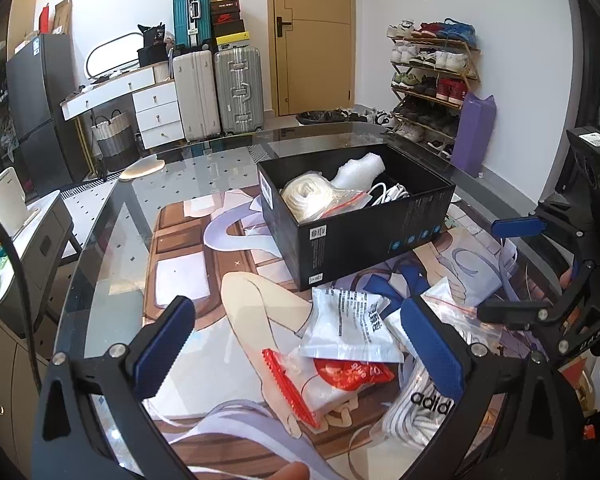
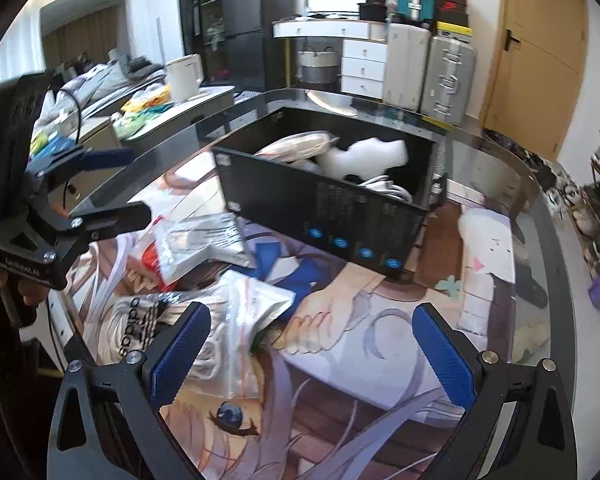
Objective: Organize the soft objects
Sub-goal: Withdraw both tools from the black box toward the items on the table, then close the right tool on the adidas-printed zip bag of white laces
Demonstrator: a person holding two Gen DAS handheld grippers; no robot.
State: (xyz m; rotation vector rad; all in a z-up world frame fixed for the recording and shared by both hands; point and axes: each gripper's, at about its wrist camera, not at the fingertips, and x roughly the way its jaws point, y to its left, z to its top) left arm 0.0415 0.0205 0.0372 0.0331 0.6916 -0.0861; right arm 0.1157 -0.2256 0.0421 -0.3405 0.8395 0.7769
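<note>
A black open box (image 1: 364,236) stands on the printed mat; it shows too in the right wrist view (image 2: 324,212). Inside lie a bagged white bundle (image 1: 312,196), white foam (image 1: 360,170) and a white cable (image 1: 388,192). In front lie a white printed pouch (image 1: 348,328), a red-and-clear packet (image 1: 332,376), a bagged white Adidas item (image 1: 420,412) and a clear zip bag (image 2: 256,300). My left gripper (image 1: 300,356) is open and empty above this pile. My right gripper (image 2: 312,356) is open and empty above the mat, right of the pile; it also shows in the left wrist view (image 1: 512,268).
The mat lies on a round glass table (image 1: 204,168). Suitcases (image 1: 216,92), white drawers (image 1: 156,112) and a shoe rack (image 1: 432,80) line the far wall by a yellow door (image 1: 312,36). A side cabinet with a white kettle (image 2: 184,76) stands to the left.
</note>
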